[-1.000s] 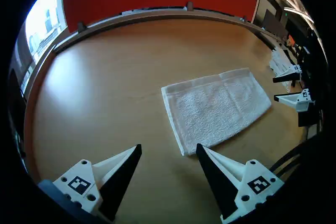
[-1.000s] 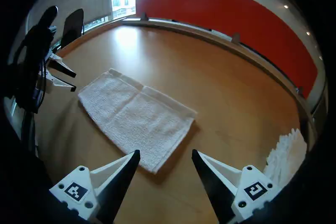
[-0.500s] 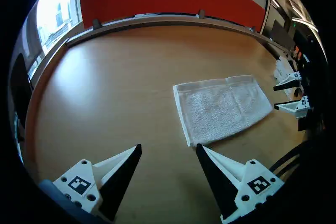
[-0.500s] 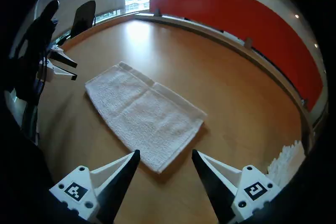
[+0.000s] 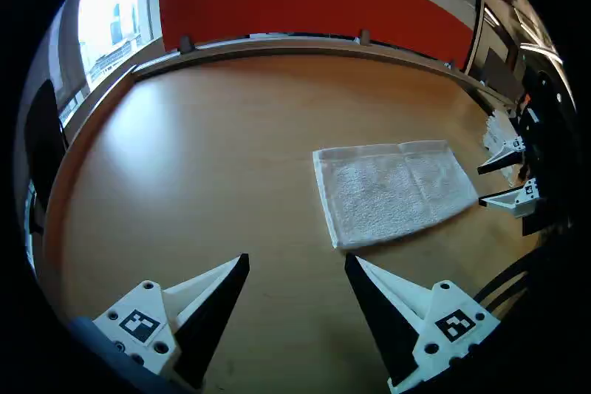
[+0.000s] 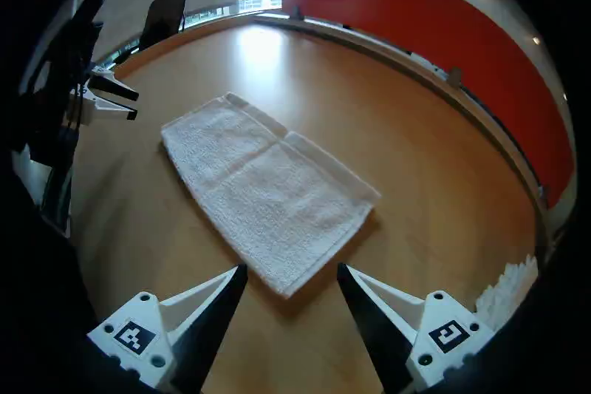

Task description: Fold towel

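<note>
A white folded towel (image 5: 395, 191) lies flat on the wooden table (image 5: 207, 157). In the left gripper view my left gripper (image 5: 295, 283) is open and empty, its fingers just short of the towel's near corner. The right gripper (image 5: 491, 183) stands open beyond the towel's right end there. In the right gripper view the towel (image 6: 266, 187) lies diagonally, its near corner just ahead of my open, empty right gripper (image 6: 289, 287). The left gripper (image 6: 122, 94) is small at the far left, open, past the towel's far end.
A red partition (image 5: 310, 2) runs along the table's far edge, also seen as the red panel (image 6: 436, 32). A pile of white cloths (image 6: 510, 290) sits at the right near the table edge. A dark chair (image 6: 162, 17) stands by the window.
Both grippers have drawn back from the towel, which looks smaller and farther in each view. The towel itself has not changed shape. Both grippers stay open.
</note>
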The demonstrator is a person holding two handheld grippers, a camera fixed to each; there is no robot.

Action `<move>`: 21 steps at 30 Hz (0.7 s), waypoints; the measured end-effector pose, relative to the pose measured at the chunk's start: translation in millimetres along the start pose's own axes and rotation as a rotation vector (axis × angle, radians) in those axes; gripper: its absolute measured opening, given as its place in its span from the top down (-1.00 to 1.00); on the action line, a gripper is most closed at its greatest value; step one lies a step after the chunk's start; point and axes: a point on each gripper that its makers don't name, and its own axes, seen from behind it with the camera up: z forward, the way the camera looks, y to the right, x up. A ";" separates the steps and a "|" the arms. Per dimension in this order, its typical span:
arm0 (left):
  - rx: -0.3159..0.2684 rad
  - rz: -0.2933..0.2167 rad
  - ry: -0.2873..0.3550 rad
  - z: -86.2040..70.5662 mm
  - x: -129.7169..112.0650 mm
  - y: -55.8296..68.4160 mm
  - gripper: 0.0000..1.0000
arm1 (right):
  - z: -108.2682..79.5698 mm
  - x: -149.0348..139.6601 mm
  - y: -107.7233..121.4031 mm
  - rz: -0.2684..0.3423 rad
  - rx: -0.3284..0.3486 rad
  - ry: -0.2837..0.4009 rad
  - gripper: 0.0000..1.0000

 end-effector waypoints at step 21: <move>0.039 -0.030 0.027 -14.0 -18.1 -12.1 -0.93 | 10.4 -22.3 -9.7 -0.015 0.044 -0.044 -0.26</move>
